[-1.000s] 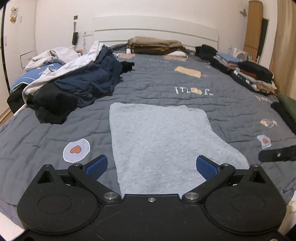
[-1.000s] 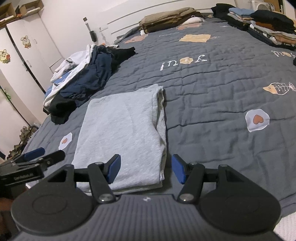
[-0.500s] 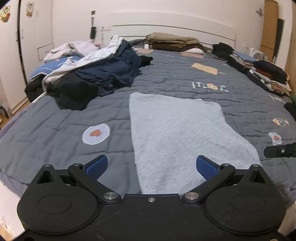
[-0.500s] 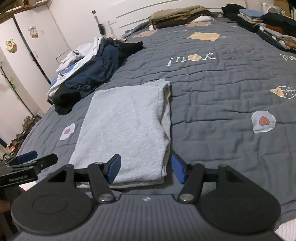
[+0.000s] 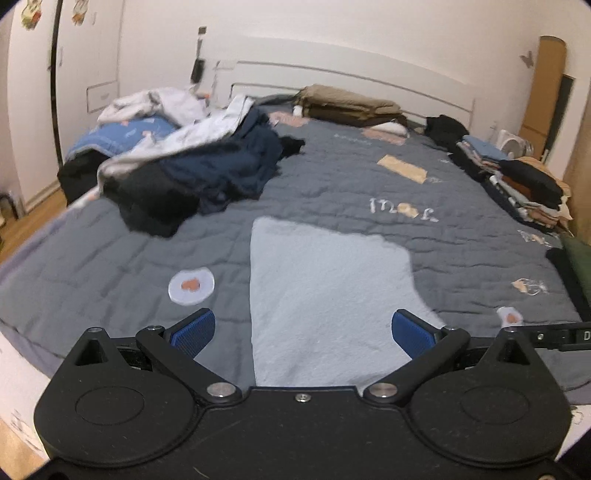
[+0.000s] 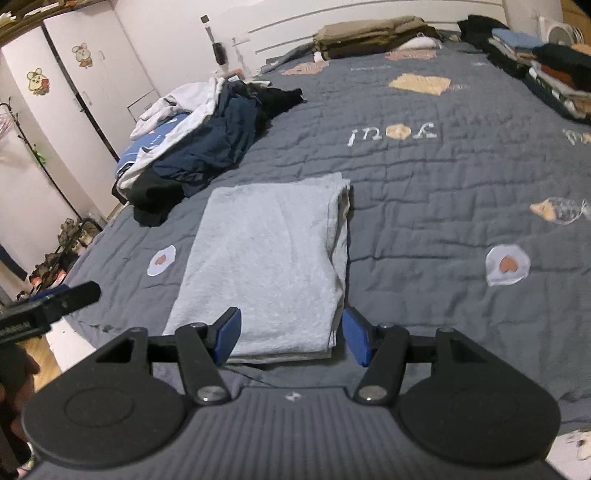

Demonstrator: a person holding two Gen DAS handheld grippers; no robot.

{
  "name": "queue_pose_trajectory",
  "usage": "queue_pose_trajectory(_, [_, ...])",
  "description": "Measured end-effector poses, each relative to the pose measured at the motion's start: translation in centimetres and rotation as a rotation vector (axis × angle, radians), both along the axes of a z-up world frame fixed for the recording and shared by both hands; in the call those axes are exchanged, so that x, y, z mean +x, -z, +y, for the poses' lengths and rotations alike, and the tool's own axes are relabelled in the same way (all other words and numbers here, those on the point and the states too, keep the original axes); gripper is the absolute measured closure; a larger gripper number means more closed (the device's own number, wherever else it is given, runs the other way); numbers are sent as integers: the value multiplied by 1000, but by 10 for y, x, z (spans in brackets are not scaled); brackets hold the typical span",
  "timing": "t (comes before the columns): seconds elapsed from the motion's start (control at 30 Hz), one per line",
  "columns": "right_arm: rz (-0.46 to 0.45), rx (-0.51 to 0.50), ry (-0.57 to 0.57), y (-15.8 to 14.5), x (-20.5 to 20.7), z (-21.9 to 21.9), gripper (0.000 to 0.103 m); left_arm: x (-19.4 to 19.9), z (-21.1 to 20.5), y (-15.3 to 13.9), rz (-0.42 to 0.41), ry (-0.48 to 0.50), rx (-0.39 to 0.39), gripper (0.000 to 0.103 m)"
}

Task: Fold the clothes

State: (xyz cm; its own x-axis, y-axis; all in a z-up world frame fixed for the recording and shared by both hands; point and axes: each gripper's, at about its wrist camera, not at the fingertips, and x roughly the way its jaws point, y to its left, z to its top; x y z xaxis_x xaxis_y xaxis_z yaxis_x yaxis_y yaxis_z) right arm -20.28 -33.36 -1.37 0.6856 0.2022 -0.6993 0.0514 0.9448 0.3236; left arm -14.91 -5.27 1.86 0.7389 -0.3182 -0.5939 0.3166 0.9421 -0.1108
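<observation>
Folded light grey knit garment (image 6: 269,254) lying flat on the dark grey quilted bedspread (image 6: 424,192), near its front edge.

Left gripper (image 5: 301,328): jaws spread wide, holding nothing, above the garment's near end. Right gripper (image 6: 291,336): jaws moderately apart, holding nothing, at the garment's near right corner. Heap of unfolded dark blue, black and white clothing (image 6: 199,144) lies beyond, left.

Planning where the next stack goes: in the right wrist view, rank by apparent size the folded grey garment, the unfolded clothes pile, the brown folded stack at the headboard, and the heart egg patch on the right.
1. folded grey garment, though nearest the camera
2. unfolded clothes pile
3. brown folded stack, farthest away, so likely understated
4. heart egg patch
</observation>
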Motion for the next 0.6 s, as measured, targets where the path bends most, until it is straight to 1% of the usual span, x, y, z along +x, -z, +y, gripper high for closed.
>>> queue_pose_trajectory(0.13, [-11,4,-14,-26,-11,-3,43,-13,3,-31,-21,11,20,0])
queue_pose_trajectory(0.23, [-21,0,-23,-40,-19,-4,43,-22,5,-50,-42,18,41,0])
queue_pose_trajectory(0.43, [-39,39,-13,-58,-36,-11,43,-32,6,-59,-66,31,73,0])
queue_pose_trajectory(0.53, [-62,40,-9,-64,-46,-12,43,-38,11,-63,-93,25,76,0])
queue_pose_trajectory(0.6, [-70,47,-1,-66,-52,-13,43,-40,17,-64,-101,23,65,0])
